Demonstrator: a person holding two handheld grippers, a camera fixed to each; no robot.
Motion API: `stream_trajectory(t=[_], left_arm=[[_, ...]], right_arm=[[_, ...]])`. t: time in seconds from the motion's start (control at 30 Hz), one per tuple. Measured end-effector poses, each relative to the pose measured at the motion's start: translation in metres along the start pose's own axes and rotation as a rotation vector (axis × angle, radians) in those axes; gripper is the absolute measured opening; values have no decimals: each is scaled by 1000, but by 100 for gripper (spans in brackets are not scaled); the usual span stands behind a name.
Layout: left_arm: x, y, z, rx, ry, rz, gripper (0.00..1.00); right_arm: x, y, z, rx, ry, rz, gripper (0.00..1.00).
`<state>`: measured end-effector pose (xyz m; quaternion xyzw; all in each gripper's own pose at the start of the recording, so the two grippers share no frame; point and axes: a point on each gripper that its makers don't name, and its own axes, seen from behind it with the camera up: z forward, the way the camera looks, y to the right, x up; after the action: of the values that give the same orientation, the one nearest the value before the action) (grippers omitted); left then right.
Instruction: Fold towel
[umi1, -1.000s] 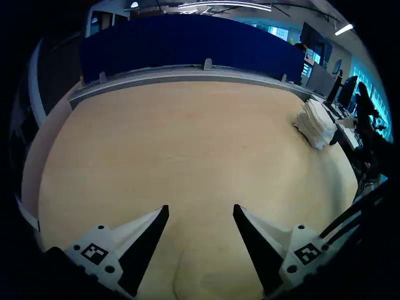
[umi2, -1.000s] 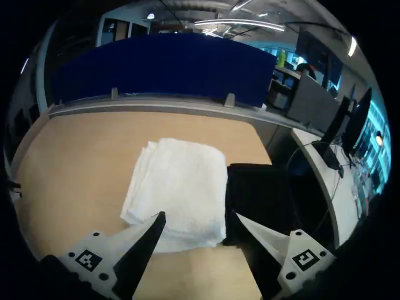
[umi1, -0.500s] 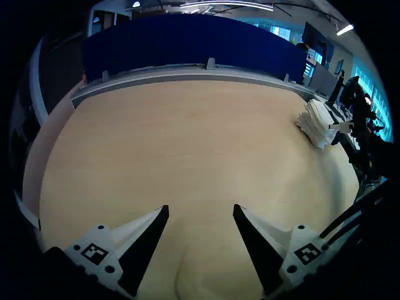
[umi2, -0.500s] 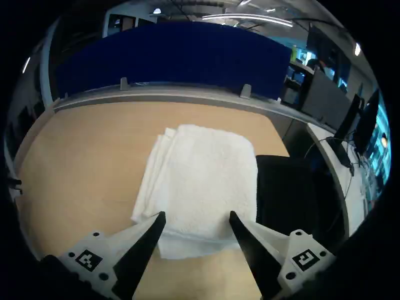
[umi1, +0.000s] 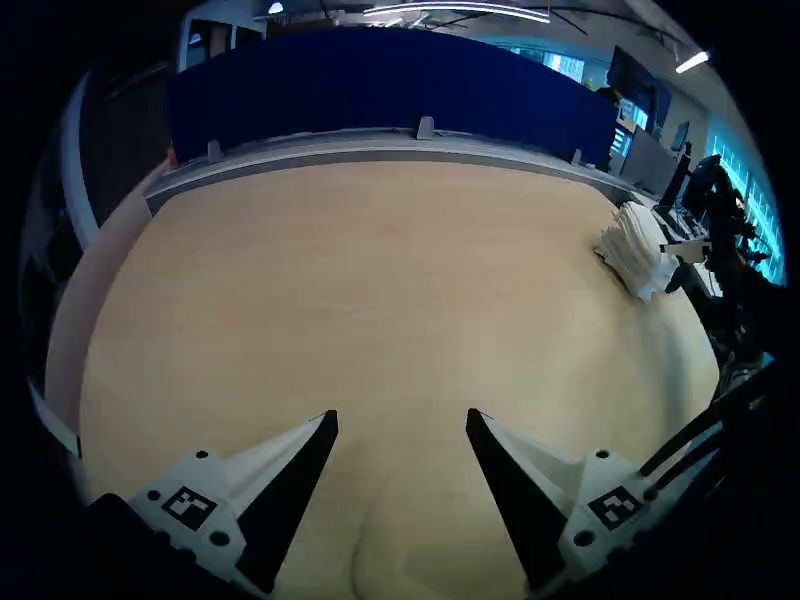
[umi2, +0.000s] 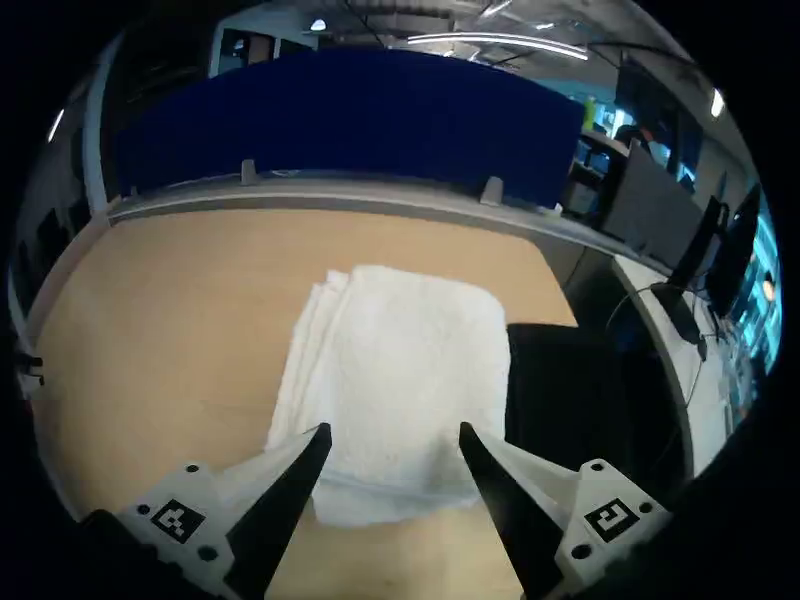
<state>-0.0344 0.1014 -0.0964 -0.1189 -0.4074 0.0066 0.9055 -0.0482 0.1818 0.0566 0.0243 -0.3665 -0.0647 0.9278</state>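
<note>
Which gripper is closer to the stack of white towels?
Right. The right gripper hangs open with its fingertips over the near edge of the towels. The left gripper is open over bare table, with the towels far off to its right.

Ahead of the left gripper (umi1: 400, 412) the wooden desktop (umi1: 380, 280) lies bare and wide, with free passage on both sides. A blue partition (umi1: 380, 85) walls off its far edge. A stack of folded towels (umi1: 632, 248) sits at the right edge. That stack lies directly before the right gripper (umi2: 393, 427), with a black object (umi2: 570, 400) just right of it and bare desk to its left.
</note>
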Motion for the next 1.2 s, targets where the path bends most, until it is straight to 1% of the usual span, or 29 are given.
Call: stream_trajectory(t=[0.17,0.37,0.5,0.67,0.8,0.97,1.2], left_arm=[[2,0,0,3,2,-3,96],[1,-1,1,8,3,-7,96],[1,-3,2,15,2,-11,96],[1,-6,1,26,3,-16,96],[1,-9,0,34,2,-24,96],[0,-13,0,47,1,-30,95],[1,-15,-3,55,3,-37,95]], right_arm=[[25,6,3,-4,34,2,99],[42,6,13,1,47,-8,99],[53,8,23,1,52,-18,99],[65,10,42,5,50,-6,99],[67,10,57,14,33,7,99],[60,9,72,21,-1,2,99],[56,7,82,30,-15,20,99]])
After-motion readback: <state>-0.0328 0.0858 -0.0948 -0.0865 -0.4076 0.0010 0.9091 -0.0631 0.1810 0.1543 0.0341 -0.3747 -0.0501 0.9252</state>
